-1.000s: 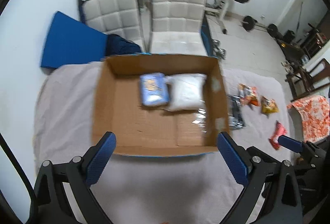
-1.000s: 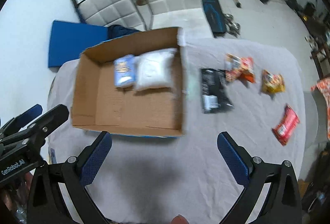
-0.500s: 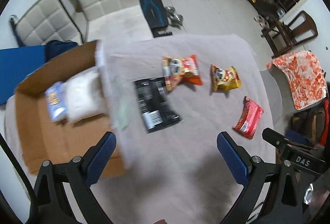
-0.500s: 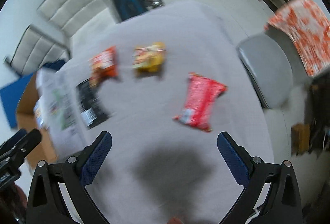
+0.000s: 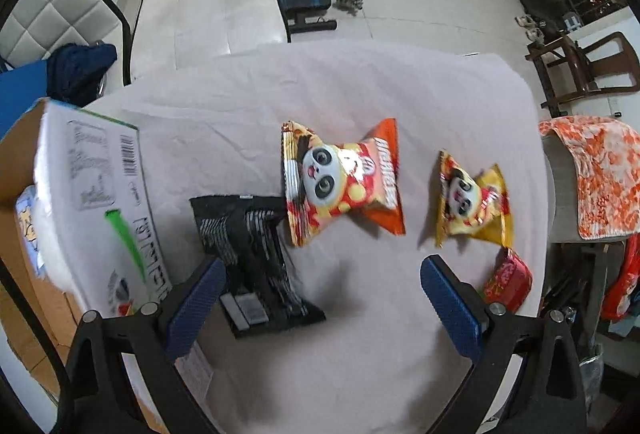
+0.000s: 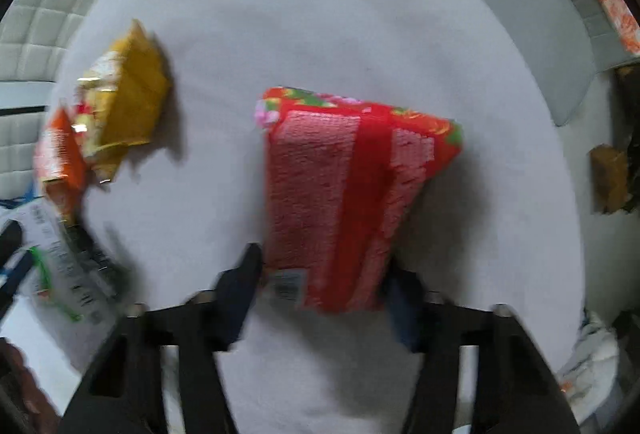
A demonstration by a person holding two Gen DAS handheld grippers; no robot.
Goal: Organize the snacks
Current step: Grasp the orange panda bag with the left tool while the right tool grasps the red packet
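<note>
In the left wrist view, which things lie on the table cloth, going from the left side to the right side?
Cardboard box → black packet → orange panda snack bag → yellow panda snack bag → red packet, partly behind the left gripper's right finger.

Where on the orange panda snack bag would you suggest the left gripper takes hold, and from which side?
Take the orange panda bag across its pinched middle, coming down from above with the open left gripper. It lies flat on the cloth, and both crimped ends flare wider. Its near-left corner overlaps the black packet, so the middle is the safer spot.
</note>
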